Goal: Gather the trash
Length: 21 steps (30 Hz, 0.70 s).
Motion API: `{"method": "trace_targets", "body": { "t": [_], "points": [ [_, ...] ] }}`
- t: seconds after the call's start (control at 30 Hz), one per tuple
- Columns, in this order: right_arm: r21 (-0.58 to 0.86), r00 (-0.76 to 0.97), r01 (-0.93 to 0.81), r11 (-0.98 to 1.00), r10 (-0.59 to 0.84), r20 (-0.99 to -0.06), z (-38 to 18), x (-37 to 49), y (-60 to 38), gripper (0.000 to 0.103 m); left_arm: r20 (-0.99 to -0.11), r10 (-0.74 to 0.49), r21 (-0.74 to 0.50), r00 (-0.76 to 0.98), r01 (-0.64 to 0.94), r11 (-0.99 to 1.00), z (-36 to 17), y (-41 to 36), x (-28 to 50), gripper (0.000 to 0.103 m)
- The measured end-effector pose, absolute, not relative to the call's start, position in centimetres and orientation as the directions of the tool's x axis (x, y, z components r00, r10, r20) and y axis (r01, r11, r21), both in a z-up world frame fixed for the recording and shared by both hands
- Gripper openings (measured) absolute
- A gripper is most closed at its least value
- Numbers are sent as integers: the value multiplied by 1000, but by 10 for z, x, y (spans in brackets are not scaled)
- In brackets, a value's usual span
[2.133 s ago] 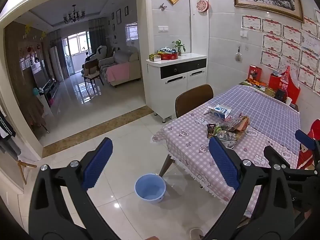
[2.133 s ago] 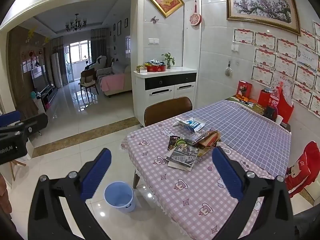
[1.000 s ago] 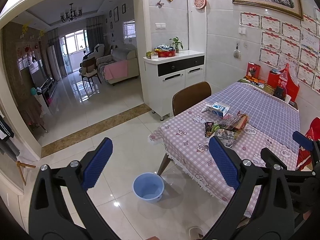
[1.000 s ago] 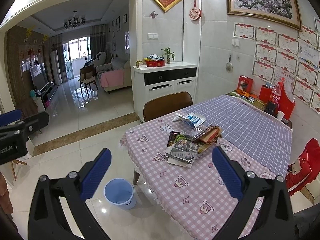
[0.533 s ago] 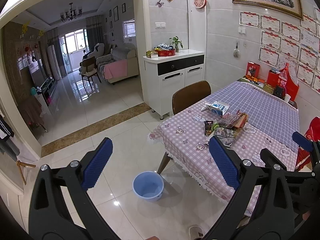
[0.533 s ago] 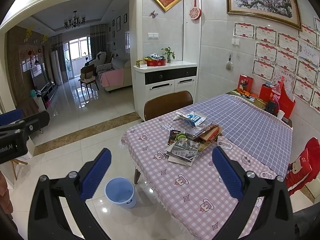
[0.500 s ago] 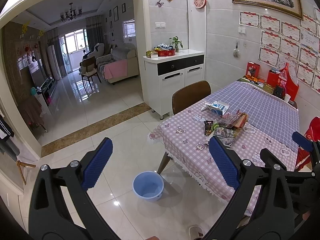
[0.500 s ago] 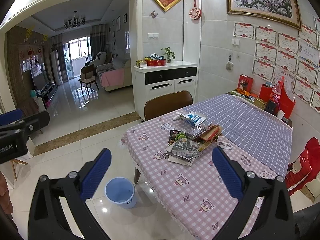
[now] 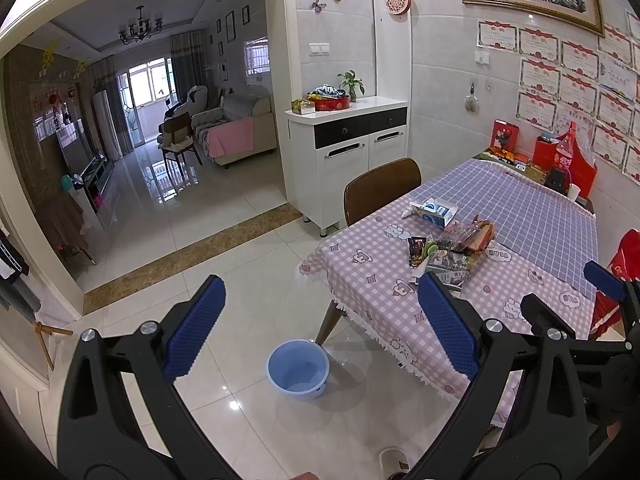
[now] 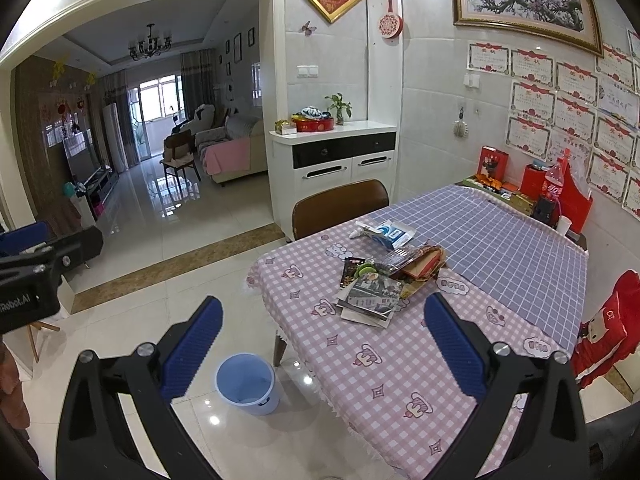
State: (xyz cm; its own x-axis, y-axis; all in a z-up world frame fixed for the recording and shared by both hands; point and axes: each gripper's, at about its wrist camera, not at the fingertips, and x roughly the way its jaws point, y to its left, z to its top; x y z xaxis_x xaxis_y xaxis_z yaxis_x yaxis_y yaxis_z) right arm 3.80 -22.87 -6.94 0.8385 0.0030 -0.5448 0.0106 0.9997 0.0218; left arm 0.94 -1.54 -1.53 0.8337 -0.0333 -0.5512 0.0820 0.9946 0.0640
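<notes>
So far nothing is collected: your left gripper [image 9: 320, 328] hangs spread and empty over the blue bin [image 9: 298, 369] on the floor, the trash pile [image 10: 384, 276] sits untouched on the worktop [image 10: 400, 368], and your right gripper [image 10: 324, 352] is likewise spread, empty.

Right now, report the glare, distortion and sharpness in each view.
Left wrist view: strong fisheye bending of the doorway and walls, dark corners, glare spots on the floor tiles beside the blue bucket; the trash pile is sharp. Right wrist view: same bending, window light reflected on the far floor; the trash pile is sharp.
</notes>
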Motion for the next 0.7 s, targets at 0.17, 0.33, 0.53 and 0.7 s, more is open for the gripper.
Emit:
{"method": "trace_targets", "body": {
  "t": [0.17,0.33,0.53,0.7],
  "points": [
    [10,837,-18,1000,20,-546,-71,34,-220,99,-559,-35,67,828,87,994,-15,-11,5,95],
    [8,844,-20,1000,21,-537,-71,27,-213,99,-569,-36,70,821,92,993,-17,-2,2,95],
    [46,830,-4,999,29,-557,-75,28,-212,99,-588,-39,74,808,101,992,-20,6,3,95],
    [69,804,37,997,11,-595,-89,33,-217,99,-621,-52,65,782,117,991,-30,10,14,95]
  ]
}}
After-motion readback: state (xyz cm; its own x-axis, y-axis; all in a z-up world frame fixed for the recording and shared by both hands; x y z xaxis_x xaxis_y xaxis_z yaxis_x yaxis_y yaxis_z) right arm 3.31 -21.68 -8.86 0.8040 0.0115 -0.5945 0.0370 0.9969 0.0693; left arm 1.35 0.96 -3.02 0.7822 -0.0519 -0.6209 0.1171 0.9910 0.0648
